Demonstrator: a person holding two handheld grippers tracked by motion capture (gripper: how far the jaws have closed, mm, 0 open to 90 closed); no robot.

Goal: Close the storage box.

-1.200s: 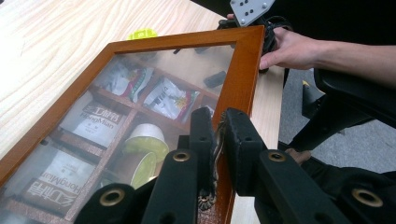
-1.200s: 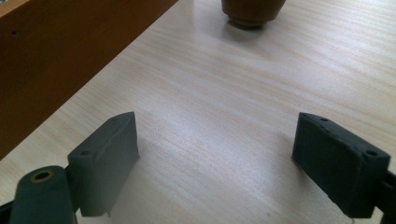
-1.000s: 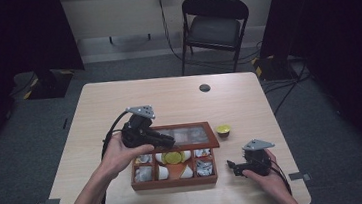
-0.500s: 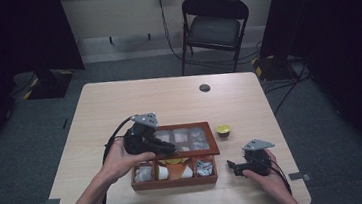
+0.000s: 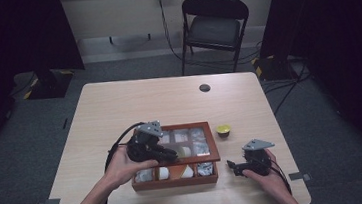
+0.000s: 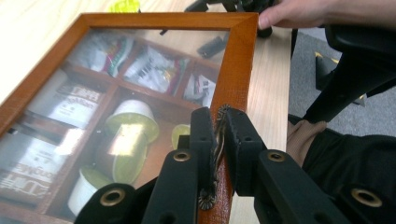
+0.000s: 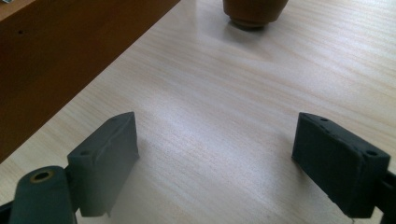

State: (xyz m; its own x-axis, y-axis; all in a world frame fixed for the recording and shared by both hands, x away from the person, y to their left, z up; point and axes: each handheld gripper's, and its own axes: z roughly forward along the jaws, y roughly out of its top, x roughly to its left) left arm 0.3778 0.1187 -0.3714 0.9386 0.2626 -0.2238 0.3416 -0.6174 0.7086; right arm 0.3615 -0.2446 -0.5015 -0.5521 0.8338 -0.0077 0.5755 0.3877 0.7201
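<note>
On one table, left gripper jaws pinch one box lid's clasp; right gripper jaws gape empty

Pale wooden table with compartment box, yellow-topped cup, dark disc.

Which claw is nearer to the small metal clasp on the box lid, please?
The left. The left claw is shut on the clasp at the lid's front edge; the right claw rests open on the table, right of the box.
</note>
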